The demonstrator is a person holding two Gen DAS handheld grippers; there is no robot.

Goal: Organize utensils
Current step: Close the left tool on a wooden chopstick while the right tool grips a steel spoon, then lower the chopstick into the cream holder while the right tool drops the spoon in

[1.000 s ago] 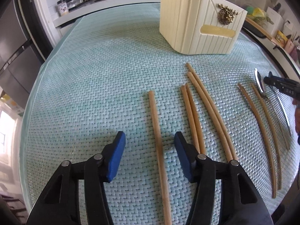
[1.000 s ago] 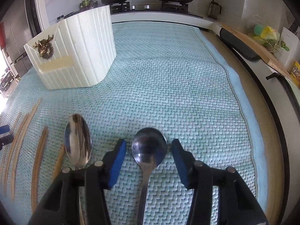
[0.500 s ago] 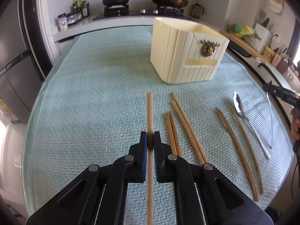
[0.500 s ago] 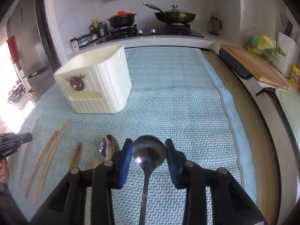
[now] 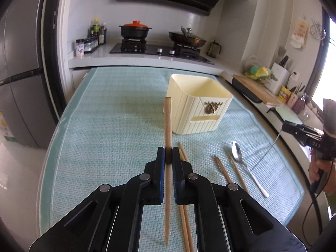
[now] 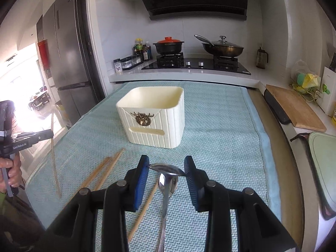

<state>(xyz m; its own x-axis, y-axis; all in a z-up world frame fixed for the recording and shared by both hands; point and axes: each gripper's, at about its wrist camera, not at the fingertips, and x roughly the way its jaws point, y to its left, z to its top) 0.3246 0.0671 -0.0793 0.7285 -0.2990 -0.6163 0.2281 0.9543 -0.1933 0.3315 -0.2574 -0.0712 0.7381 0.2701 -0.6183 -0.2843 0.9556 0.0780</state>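
Spoon handle behind right gripper

My left gripper is black with blue pads and grips a light tan wooden chopstick. My right gripper is black with blue pads too, around a shiny silver spoon. Beyond both stands the cream holder, ribbed in vertical lines, with a brassy gold deer-head emblem on its front. Under the holder lies a pale aqua mat with a woven basket pattern. In front of the holder lie more tan chopsticks and a second silver spoon.
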